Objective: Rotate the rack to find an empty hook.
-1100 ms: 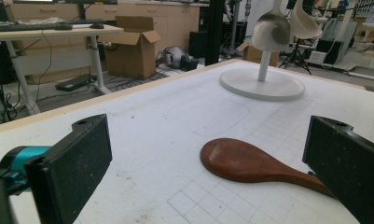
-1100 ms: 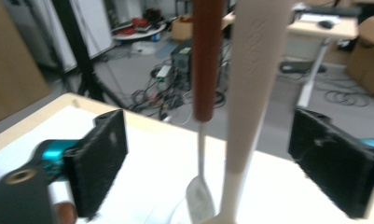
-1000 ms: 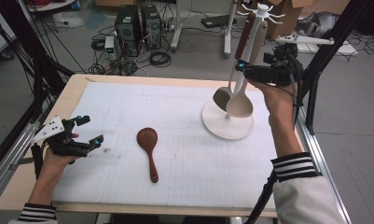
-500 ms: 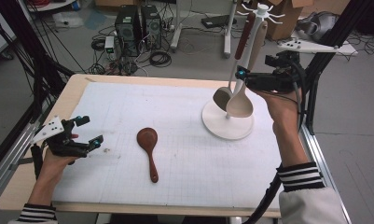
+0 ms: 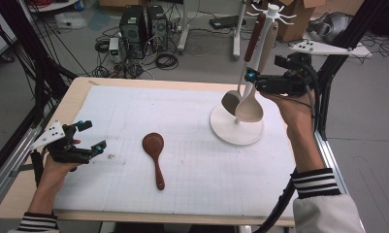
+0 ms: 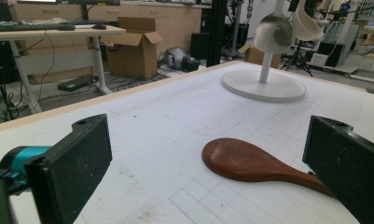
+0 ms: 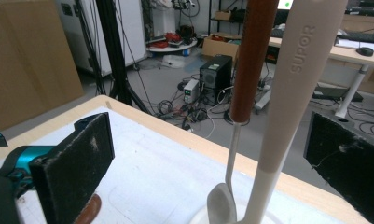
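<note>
A dark wooden spoon (image 5: 154, 149) lies on the white mat, its bowl toward the far side. In the left gripper view this wooden spoon (image 6: 250, 161) lies just ahead of the open jaws. My left gripper (image 5: 93, 135) rests open near the table's left edge, left of the spoon and apart from it. My right gripper (image 5: 250, 76) is held open at the white utensil rack (image 5: 237, 130). The brown-handled metal ladle (image 7: 251, 60) and the beige spoon (image 7: 302, 70) hang between its wide jaws, touched by neither pad.
The rack's round base (image 6: 264, 88) stands at the mat's far right. The table's wooden edge (image 5: 134, 81) runs along the back. Beyond it are computer towers (image 5: 143, 26), cables and cardboard boxes on the floor. Black frame poles (image 5: 17, 53) stand at the left.
My right gripper has dipped slightly beside the hanging utensils. The left gripper and the wooden spoon have stayed put.
</note>
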Demonstrator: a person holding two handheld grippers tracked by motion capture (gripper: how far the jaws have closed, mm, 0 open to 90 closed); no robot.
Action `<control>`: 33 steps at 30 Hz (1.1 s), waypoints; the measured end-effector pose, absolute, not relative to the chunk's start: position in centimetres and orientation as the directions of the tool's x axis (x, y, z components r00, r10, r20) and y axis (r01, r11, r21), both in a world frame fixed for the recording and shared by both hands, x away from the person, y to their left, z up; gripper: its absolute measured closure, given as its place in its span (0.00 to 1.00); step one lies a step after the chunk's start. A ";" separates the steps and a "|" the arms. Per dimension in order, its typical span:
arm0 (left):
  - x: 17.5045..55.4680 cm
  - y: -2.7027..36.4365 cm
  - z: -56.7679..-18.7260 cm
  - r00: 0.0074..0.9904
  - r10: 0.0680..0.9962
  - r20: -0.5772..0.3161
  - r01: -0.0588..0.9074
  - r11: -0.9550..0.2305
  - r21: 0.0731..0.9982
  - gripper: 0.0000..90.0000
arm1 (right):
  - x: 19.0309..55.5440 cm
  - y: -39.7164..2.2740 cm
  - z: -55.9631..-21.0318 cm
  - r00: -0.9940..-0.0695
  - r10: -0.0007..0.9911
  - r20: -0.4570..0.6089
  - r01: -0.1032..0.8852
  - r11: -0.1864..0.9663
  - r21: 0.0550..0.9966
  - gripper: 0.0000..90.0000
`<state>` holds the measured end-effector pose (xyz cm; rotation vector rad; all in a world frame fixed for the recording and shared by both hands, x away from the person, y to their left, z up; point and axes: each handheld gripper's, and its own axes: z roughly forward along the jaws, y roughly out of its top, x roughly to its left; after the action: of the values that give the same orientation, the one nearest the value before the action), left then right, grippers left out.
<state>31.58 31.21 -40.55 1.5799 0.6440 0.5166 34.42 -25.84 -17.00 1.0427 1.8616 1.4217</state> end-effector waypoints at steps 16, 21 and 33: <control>31.6 31.2 -40.7 0.742 0.670 -0.042 0.107 -0.056 0.993 0.02 | 33.8 -27.6 -16.2 -0.548 0.836 0.036 0.232 0.111 0.966 0.53; 31.6 31.2 -40.7 0.743 0.668 -0.043 0.108 -0.056 0.993 0.02 | 33.9 -28.3 -16.0 -0.555 0.831 0.022 0.232 0.129 0.964 0.70; 31.7 31.2 -40.8 0.744 0.667 -0.050 0.115 -0.054 0.992 0.02 | 34.7 -30.0 -15.2 -0.532 0.847 0.007 0.255 0.152 0.955 0.99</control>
<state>31.69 31.17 -40.79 1.5861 0.6481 0.5039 34.68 -29.96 -15.17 1.0473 1.8826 1.3914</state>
